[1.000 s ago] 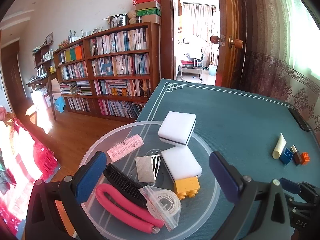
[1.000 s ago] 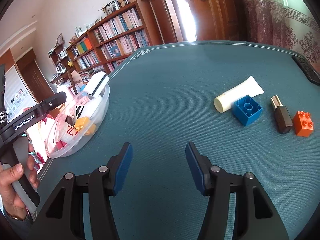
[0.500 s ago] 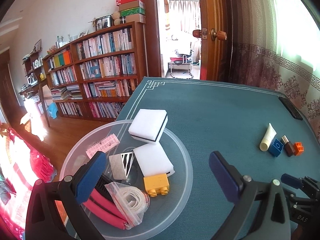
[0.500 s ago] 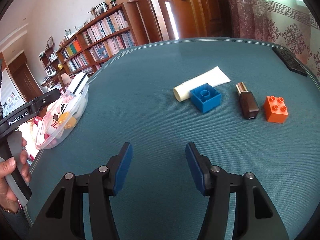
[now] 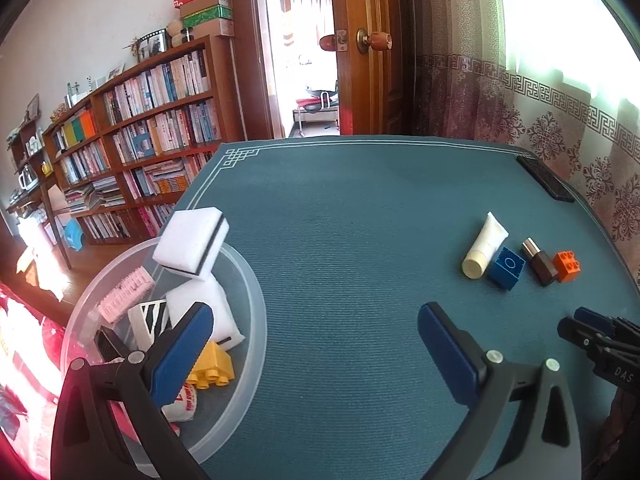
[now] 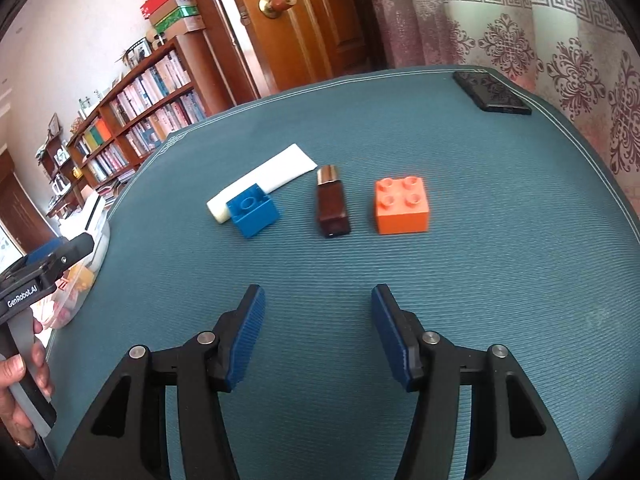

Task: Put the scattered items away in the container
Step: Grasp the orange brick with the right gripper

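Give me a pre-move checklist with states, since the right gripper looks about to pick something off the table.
1. Right gripper open and empty: ok.
2. Brown bottle straight ahead, lying clear of its neighbours: ok.
3. Blue block apart from the white tube: not ok, they look touching.
4. Orange block standing free: ok.
5. Room left in the clear bowl: ok, though the top sponge sticks out over the rim.
6. Left gripper open, holding nothing: ok.
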{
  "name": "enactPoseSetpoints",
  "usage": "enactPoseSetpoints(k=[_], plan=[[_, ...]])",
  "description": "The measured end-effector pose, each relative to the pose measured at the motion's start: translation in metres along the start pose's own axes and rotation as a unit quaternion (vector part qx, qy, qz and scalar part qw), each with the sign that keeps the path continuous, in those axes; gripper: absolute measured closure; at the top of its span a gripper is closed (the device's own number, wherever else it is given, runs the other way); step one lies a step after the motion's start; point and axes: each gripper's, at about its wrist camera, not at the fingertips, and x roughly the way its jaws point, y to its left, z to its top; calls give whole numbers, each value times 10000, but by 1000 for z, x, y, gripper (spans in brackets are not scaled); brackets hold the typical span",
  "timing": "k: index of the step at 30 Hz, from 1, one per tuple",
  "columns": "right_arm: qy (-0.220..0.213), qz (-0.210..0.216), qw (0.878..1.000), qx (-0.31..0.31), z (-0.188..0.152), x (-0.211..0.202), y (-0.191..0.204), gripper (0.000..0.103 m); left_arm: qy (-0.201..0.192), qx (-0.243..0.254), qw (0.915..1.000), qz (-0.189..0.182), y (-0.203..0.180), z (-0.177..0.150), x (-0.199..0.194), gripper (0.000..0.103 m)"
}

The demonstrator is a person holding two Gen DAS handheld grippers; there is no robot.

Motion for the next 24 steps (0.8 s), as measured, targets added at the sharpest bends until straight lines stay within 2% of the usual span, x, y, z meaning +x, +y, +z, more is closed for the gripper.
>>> enactPoseSetpoints(k=[5,9,14,19,21,24], plan=[[-44,-221,9994,255,11,1,-21,44,102,80,9997,-207,-20,2,6,0],[-150,-464,9988,87,21,5,-27,45,144,134,9993,-319,-31,5,10,0],[-199,-534,9984,-59,35,16,-30,48,231,248,9986,-418,-42,5,15,0],[-95,-501,9987,-5,43,27,-32,58,319,389,9980,-391,-50,6,22,0],[-74,-546,9985,23,45,30,-33,65,335,419,9978,-384,-52,7,26,0],[-85,-532,9985,74,47,31,-37,66,332,488,9976,-355,-56,12,32,0]])
